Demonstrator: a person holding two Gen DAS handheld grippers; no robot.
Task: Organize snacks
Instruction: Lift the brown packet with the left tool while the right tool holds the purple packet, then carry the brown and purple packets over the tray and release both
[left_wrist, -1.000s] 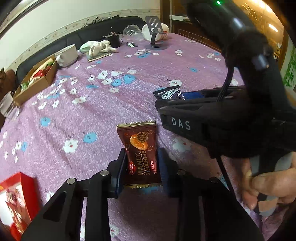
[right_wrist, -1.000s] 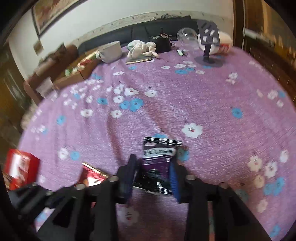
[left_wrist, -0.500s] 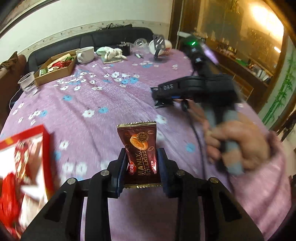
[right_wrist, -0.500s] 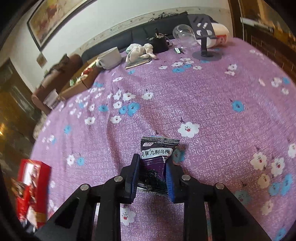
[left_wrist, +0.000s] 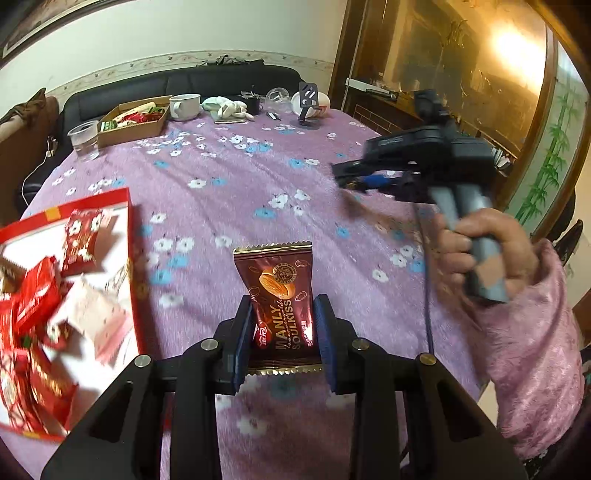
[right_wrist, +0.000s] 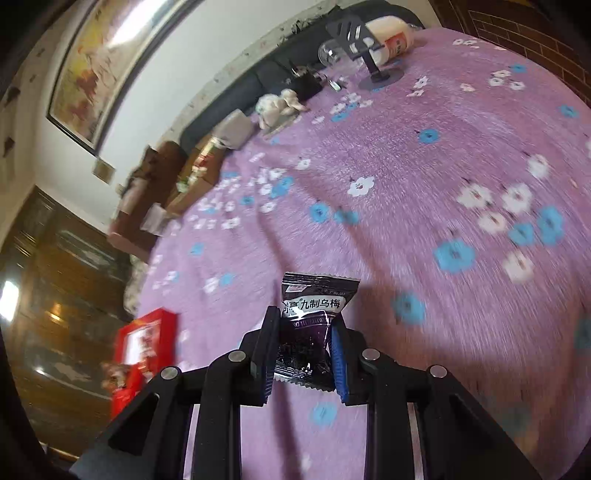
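- Left wrist view: the left claw (left_wrist: 282, 332) is seen clamped on a brown snack packet (left_wrist: 279, 295) marked "MANLY SOULKISS", held upright w/ both blue pads pressed on its sides, above the worktop (left_wrist: 229, 206) covered in purple flowered cloth.
- At near left, an open red box (left_wrist: 70, 295) is seen w/ red and white wrapped snacks inside; that part is blurred.
- At right, the right claw (left_wrist: 354, 181) is seen from the side, gripped by the right hand (left_wrist: 484, 251) in a pink sleeve; what it holds can't be told from this view.
- At the far edge, a cardboard box (left_wrist: 131, 123) w/ packets, a clear plastic cup (left_wrist: 84, 138), a white mug (left_wrist: 184, 106) and a black stand (left_wrist: 308, 110) are seen.
- Right wrist view: the right claw (right_wrist: 304, 354) is seen clamped on a black-purple plum packet (right_wrist: 312, 321) w/ Chinese print, held above the cloth, near centre.
- The red box (right_wrist: 142, 347) is seen at near left by the worktop edge, well apart from the packet; the frame is tilted and motion-blurred.
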